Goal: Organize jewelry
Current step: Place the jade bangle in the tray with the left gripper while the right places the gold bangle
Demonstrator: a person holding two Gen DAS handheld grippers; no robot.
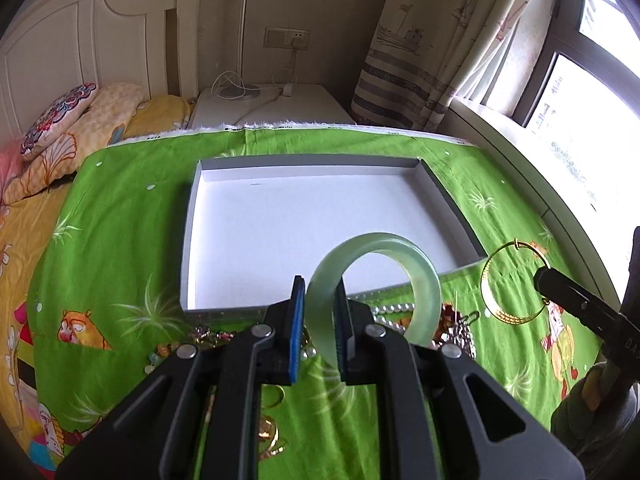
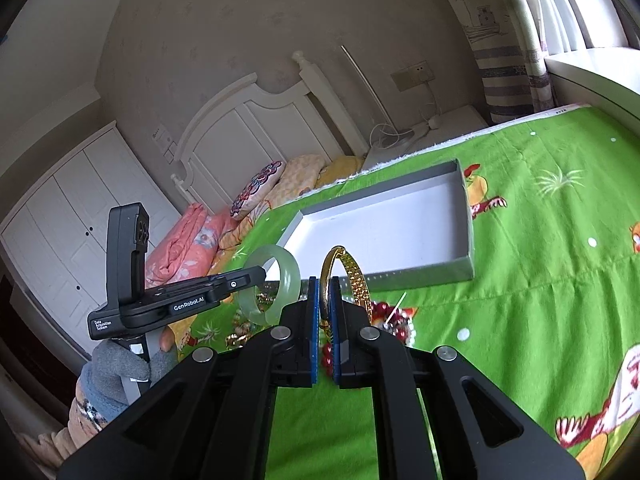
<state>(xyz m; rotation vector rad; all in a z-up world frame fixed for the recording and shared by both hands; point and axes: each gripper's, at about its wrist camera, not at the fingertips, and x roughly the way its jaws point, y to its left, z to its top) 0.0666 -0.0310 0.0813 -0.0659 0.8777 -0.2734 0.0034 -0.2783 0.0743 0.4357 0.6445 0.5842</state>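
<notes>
My left gripper [image 1: 320, 286] is shut on a pale green jade bangle [image 1: 424, 276], held upright just above the near edge of the shallow white box [image 1: 320, 208]. My right gripper [image 2: 324, 280] is shut on a gold bangle [image 2: 352, 276], held above the jewelry pile; it also shows in the left wrist view [image 1: 496, 280] at the right. The jade bangle [image 2: 288, 272] and left gripper show in the right wrist view at left. The box [image 2: 400, 224] lies on the green cloth. A pile of beads, pearls and gold pieces [image 1: 452, 320] lies on the cloth below the grippers.
A green cartoon-print cloth [image 1: 120, 240] covers the bed. Pillows [image 1: 60, 120] and a white headboard are at the far left. A white nightstand [image 1: 272, 108] with cables, a curtain and a window sill stand behind and to the right.
</notes>
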